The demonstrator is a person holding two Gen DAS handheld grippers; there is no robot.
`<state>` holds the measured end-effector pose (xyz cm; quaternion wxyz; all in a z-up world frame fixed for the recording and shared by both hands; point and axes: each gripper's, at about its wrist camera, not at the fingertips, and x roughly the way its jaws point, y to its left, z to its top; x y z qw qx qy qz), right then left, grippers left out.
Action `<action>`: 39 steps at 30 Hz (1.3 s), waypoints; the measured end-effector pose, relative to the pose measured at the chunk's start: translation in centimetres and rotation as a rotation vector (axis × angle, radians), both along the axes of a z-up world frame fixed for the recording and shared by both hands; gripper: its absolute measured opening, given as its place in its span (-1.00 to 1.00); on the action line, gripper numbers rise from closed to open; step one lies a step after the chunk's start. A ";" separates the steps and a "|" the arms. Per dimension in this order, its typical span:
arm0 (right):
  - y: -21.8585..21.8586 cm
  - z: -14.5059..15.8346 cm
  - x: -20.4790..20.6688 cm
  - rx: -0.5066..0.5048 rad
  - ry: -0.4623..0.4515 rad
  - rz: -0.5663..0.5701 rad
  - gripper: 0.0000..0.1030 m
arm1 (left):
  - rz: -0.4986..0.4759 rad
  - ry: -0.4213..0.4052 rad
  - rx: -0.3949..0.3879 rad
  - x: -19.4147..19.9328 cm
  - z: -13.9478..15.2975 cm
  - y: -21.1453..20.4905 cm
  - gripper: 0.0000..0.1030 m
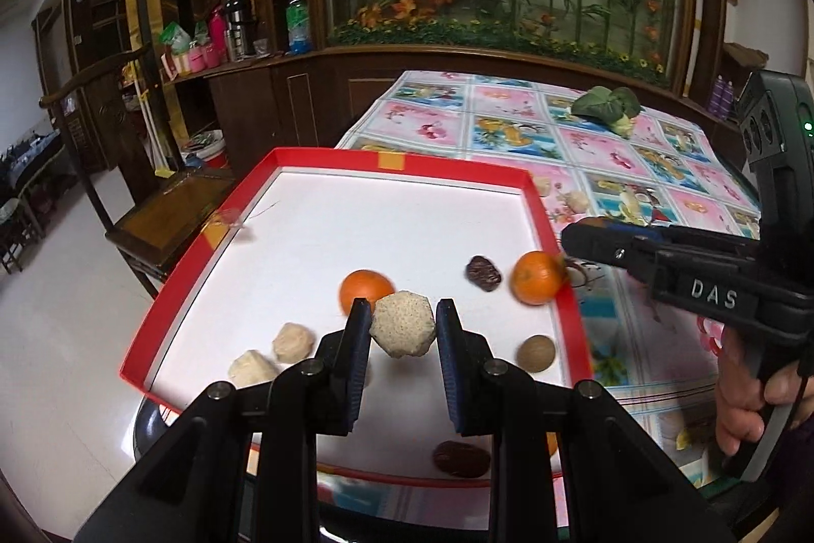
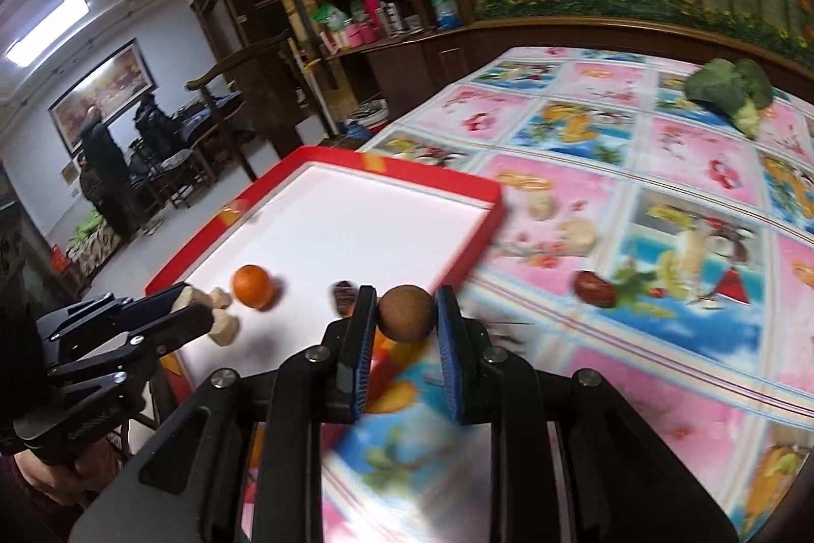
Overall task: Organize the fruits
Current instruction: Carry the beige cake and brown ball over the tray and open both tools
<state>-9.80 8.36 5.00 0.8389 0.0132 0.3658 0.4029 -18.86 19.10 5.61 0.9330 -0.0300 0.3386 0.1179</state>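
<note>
Left claw (image 1: 403,324): clamped on a beige faceted fruit (image 1: 403,323), held above the red tray (image 1: 397,160).
Right claw (image 2: 405,314): gripping a brown round fruit (image 2: 405,313) over the table (image 2: 676,370) by the tray's edge.
Tray contents: two oranges (image 1: 365,288), a dark wrinkled date (image 1: 483,272), beige pieces (image 1: 291,341).
Partly hidden: a red date (image 1: 460,459) behind the left claw's arms.
Hard to make out: tablecloth and loose pieces (image 2: 577,233) in the right wrist view, blurred.

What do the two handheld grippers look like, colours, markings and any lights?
Both are matte black plastic frames with silver bolt heads at the joints. The left gripper and right gripper each carry two flat fingers faced with ribbed blue pads. The right one, seen from the side, bears raised white letters "DAS", a green indicator light and a pistol-style handle.
</note>
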 end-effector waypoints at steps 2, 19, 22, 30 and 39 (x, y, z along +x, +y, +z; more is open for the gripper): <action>1.0 0.0 -0.5 0.005 -0.001 0.025 -0.50 | 0.013 0.008 0.004 0.0 -0.3 0.5 -0.51; 3.5 -2.0 -2.5 -0.075 0.006 0.139 -0.50 | 0.040 0.039 -0.015 0.4 -1.6 1.5 -0.51; 3.9 -2.0 -2.7 -0.080 0.008 0.161 -0.50 | 0.039 0.044 -0.013 0.4 -1.7 1.5 -0.51; 4.2 -2.6 -2.5 -0.087 0.060 0.198 -0.49 | 0.015 0.077 -0.013 0.9 -2.5 0.7 -0.51; 4.5 -2.8 -2.9 -0.104 0.074 0.214 -0.49 | 0.033 0.092 0.022 0.9 -2.6 0.4 -0.42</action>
